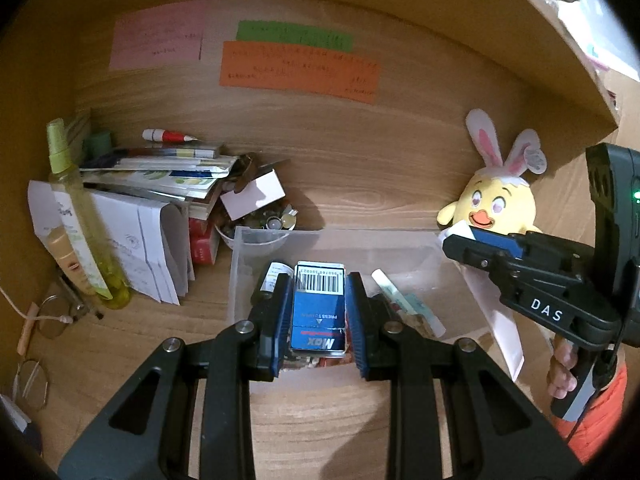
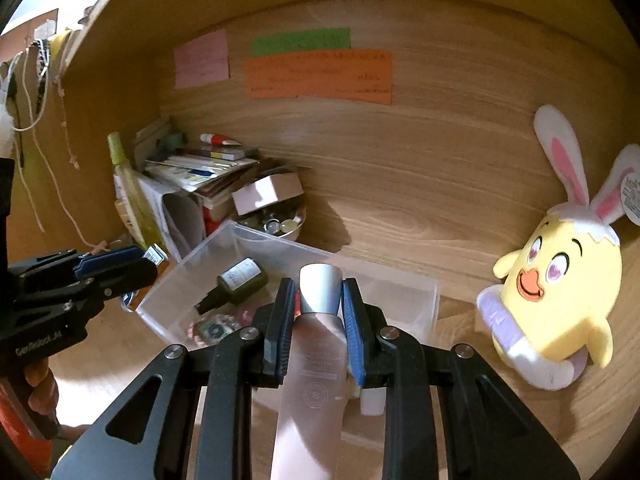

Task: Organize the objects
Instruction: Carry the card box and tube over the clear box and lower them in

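Wooden desk (image 1: 320, 412) clutter is partly sorted: a dark bottle (image 2: 240, 280) already lies in the clear bin (image 1: 256, 264) at centre. Left gripper (image 1: 318, 316) is clamped on a blue box (image 1: 318, 312), right gripper (image 2: 316, 320) on a pink tube (image 2: 316, 380); both are held above the bin, undelivered.

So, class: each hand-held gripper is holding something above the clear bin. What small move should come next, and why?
Probably lower the left hand-held gripper and release its blue box into the clear bin. The box hangs over the bin, which already holds a dark bottle, so sorting is under way. The right hand-held gripper, clamped on a pink tube, could follow.
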